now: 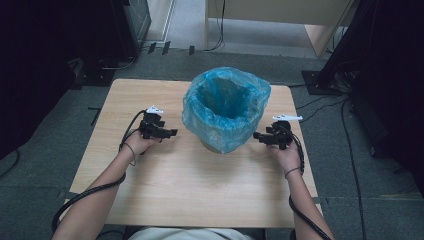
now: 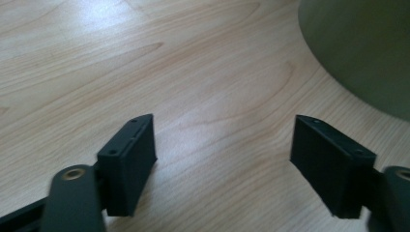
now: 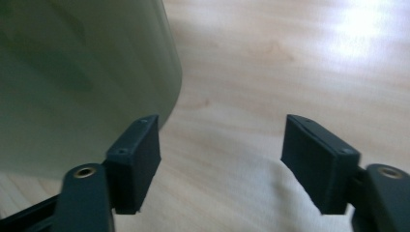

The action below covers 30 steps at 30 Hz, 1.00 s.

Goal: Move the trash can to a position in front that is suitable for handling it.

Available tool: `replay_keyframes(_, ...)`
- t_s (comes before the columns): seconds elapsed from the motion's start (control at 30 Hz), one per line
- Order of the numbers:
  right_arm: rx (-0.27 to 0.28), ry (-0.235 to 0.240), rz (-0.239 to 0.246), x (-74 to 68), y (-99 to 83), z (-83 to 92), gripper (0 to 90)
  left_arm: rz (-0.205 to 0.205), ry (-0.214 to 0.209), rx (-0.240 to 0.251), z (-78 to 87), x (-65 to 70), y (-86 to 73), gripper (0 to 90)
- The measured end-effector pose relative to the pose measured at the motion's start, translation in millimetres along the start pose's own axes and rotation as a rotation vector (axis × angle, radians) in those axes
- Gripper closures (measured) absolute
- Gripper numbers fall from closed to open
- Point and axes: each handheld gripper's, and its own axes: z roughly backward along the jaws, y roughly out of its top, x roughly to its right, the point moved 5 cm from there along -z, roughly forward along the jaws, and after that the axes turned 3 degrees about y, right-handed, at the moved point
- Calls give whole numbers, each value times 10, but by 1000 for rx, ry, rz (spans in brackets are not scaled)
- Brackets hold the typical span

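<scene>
Nearest the person, both hands sit low on the pale wooden table point(image 1: 200, 185). The left gripper point(image 1: 172, 133) has its jaws spread wide with nothing between them, bare wood beneath. The right gripper point(image 1: 256, 135) is likewise released, one jaw just beside the bin wall. Between them stands the grey-green round bin point(image 3: 82, 82) lined with a crinkled blue plastic bag point(image 1: 226, 107). The risk, I'd say: a jaw catching loose plastic could drag the liner off the rim or tip the light bin.

hand-held grippers point(image 1: 172, 132): black, 2 jaws | white tags | blk cables | wristbands
</scene>
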Motion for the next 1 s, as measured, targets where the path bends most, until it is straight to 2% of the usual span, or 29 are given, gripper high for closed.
replay_keyframes(0.13, 35, 3, 12, 22, 119, -37, 310, -10, 23, 43, -44, -12, 84, 253)
replay_keyframes(0.2, 61, 6, 12, 26, 180, -38, 341, -9, 24, 70, -55, -7, 135, 303)
replay_keyframes(0.33, 93, -2, 14, 57, 261, -24, 364, -27, 16, 77, -104, 25, 223, 325)
replay_keyframes(0.43, 92, -2, -2, 73, 309, -36, 355, -19, 4, 85, -149, 72, 297, 331)
replay_keyframes(0.57, 81, 1, 19, 19, 369, -101, 359, -51, -11, 85, -205, 153, 406, 333)
replay_keyframes(0.63, 80, 0, 34, -2, 401, -138, 366, -35, -31, 95, -222, 193, 463, 335)
replay_keyframes(0.67, 83, 8, 25, -14, 416, -155, 369, -21, -45, 99, -228, 214, 486, 336)
replay_keyframes(0.83, 94, 21, 10, -75, 467, -208, 390, -17, -79, 113, -258, 319, 532, 337)
replay_keyframes(0.9, 95, 25, 13, -91, 464, -214, 388, 10, -119, 114, -268, 368, 544, 337)
replay_keyframes(0.97, 91, 43, 21, -113, 455, -212, 395, 43, -117, 113, -264, 395, 557, 392)
replay_keyframes(1.0, 90, 45, 27, -122, 449, -205, 396, 44, -117, 116, -262, 398, 559, 394)
